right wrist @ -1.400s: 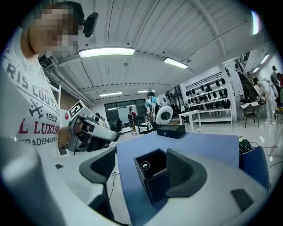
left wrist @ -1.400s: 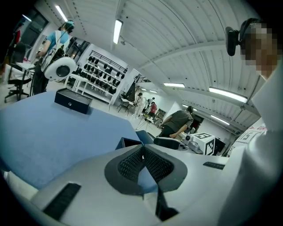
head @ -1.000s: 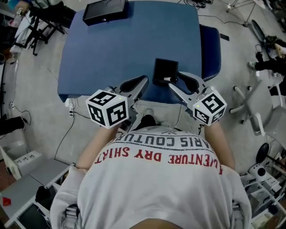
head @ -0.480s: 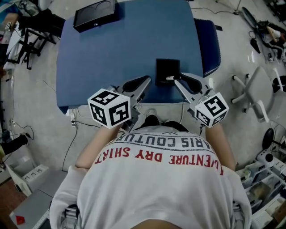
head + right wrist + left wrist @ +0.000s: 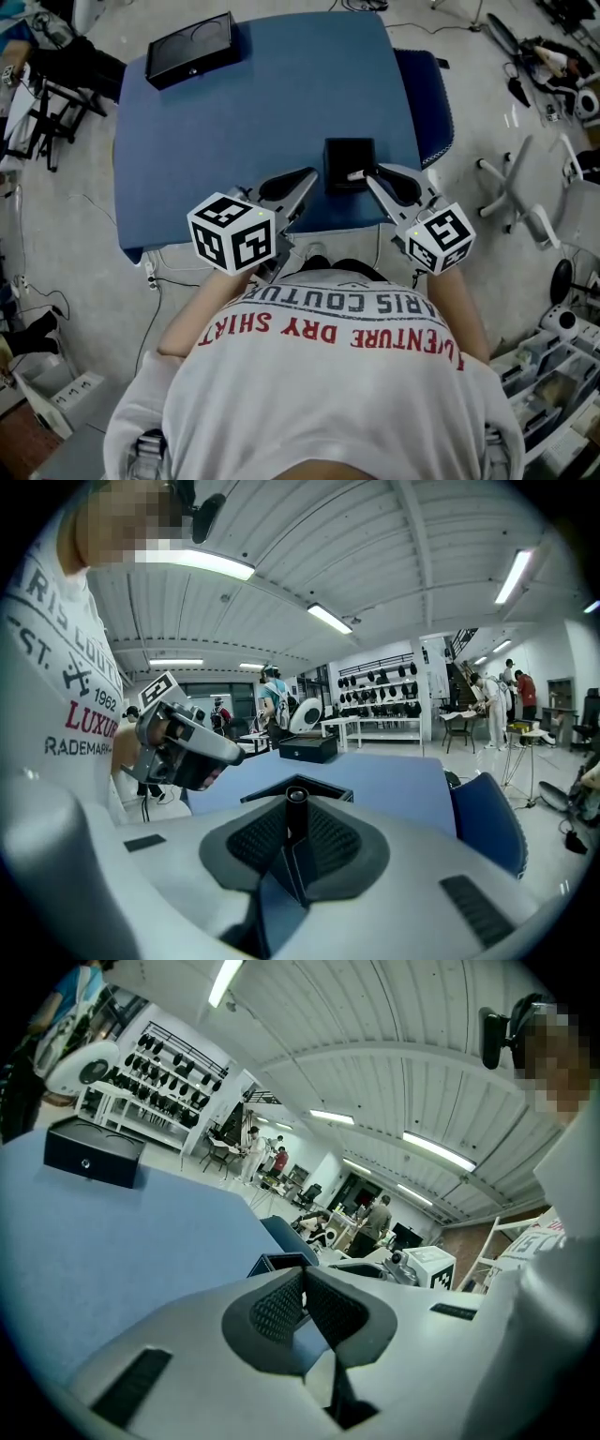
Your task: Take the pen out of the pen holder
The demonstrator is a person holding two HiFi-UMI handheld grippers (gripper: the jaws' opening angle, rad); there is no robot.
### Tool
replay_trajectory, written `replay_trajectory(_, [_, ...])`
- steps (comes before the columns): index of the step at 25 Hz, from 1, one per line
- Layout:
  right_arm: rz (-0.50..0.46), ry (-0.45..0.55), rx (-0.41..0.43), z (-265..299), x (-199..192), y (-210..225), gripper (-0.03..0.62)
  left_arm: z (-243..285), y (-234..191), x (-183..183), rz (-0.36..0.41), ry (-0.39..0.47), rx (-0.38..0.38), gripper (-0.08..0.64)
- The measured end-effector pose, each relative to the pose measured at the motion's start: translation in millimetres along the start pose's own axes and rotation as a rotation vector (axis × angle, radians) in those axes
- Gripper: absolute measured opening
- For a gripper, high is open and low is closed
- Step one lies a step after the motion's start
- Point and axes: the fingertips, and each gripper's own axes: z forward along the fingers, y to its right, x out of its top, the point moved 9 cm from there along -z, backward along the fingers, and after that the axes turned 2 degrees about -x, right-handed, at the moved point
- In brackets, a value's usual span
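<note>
Left tool [image 5: 307,175] shut — right tool [image 5: 371,174], jaws closing on the pen [image 5: 296,819].

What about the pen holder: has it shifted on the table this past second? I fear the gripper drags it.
No. The pen holder keeps its place near the blue table's front edge.

I see smooth, pale moulded plastic with a dull sheen on the left gripper [image 5: 309,176] and on the right gripper [image 5: 372,175], whose jaws are closing on the pen [image 5: 296,806], a dark, slightly glossy barrel. Their pads [image 5: 251,841] look like matt dark rubber, cross-hatched. The table [image 5: 262,103] has a matt blue covering that looks like cloth. The pen holder [image 5: 349,155] is matt black; the box [image 5: 190,49] shows a faint sheen. The person's shirt [image 5: 328,384] is soft white cloth.
</note>
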Motion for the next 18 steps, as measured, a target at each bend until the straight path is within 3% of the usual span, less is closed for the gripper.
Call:
replay_trajectory(7, [-0.016, -0.004, 0.005, -2.8, 5.5, 1.8, 0.077, 3.3, 2.4, 4.4, 0.007, 0.016, 0.002, 0.032])
replay_trajectory(18, [-0.018, 0.097, 0.034, -24.3, 42.8, 1.9, 0.077, -7.3, 30.7, 13.8, 0.027, 0.067, 0.050, 0.032])
